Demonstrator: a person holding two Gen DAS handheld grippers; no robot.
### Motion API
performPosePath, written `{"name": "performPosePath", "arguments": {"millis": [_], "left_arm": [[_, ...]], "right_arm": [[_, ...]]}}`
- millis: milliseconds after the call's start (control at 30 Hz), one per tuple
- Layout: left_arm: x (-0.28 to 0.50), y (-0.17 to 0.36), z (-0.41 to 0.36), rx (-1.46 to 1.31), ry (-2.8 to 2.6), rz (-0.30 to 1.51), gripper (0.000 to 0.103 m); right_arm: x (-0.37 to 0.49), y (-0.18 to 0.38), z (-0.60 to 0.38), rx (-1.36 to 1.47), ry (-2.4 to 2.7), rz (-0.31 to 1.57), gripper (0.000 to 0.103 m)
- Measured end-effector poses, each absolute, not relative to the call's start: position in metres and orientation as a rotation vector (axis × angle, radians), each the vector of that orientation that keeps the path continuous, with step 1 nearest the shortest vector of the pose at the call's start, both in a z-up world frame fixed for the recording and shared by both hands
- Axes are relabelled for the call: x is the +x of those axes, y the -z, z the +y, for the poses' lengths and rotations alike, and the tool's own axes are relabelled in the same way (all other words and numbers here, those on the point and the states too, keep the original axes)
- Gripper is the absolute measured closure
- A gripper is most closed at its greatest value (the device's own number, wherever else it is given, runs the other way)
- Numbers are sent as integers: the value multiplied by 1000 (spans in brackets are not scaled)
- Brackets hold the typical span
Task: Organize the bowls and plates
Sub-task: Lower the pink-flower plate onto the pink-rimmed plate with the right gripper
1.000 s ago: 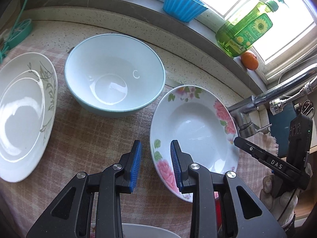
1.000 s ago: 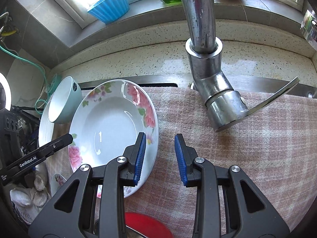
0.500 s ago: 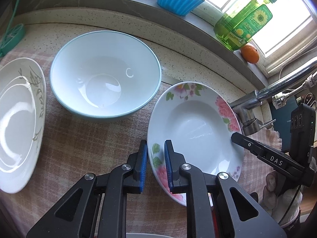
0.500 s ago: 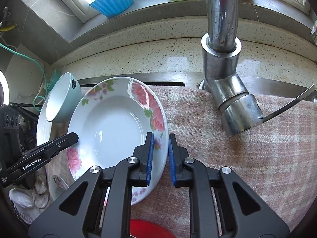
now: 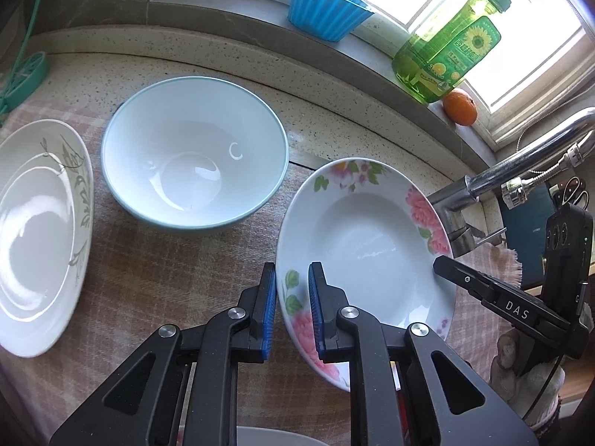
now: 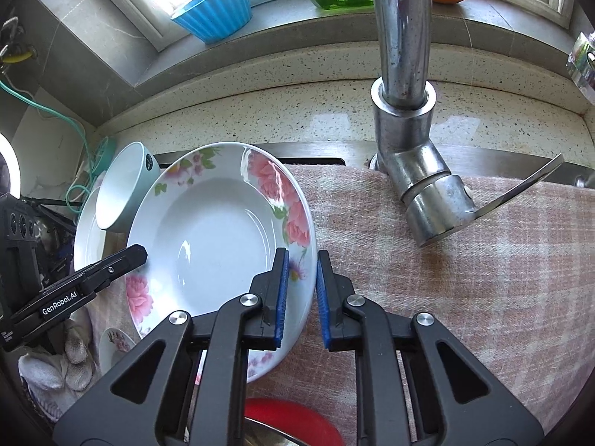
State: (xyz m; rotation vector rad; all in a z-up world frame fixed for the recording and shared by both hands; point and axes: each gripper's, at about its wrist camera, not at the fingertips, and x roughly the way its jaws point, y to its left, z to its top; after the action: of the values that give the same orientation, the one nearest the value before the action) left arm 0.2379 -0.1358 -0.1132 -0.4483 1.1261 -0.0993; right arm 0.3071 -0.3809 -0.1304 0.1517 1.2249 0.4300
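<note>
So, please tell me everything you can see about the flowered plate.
The flowered plate is a deep, glossy white dish, ceramic by its look, with pink flowers and green leaves around the rim. It is empty and looks clean. It sits tilted over the checked cloth, between the bowl and the tap. The left claw grips its near-left rim; the right claw grips the opposite rim. Both have just closed on it.
</note>
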Motion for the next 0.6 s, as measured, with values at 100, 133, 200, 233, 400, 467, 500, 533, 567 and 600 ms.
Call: {"name": "performPosePath", "arguments": {"millis": [100,133,200,233,400,467,500,533,567,600], "left_arm": [[236,104,-134,-447,104,1105,88],[235,100,-134,-443,105,1099,88],[232,93,-133,-433,105,1085,88],[230,90,-133,-432,105,1078,88],[217,73,-124,-433,101,1043,88],[211,67,-121,-429,99,1029,88],[207,64,-120,-427,97,1025,88],[204,62,-118,-428,96,1022,88],[200,60,-116,-430,94,1018,88],[196,58,-114,-432,93,1015,88]], "right_arm": [[303,121,-383,160,-432,1211,88],[302,118,-384,163,-434,1206,88],[298,110,-384,166,-439,1194,88],[295,106,-383,166,-443,1188,88],[281,90,-380,164,-465,1171,88],[274,83,-376,165,-476,1165,88],[271,81,-374,163,-481,1162,88],[267,78,-372,160,-486,1158,88],[263,75,-369,155,-492,1156,88],[259,73,-367,153,-497,1154,88]]}}
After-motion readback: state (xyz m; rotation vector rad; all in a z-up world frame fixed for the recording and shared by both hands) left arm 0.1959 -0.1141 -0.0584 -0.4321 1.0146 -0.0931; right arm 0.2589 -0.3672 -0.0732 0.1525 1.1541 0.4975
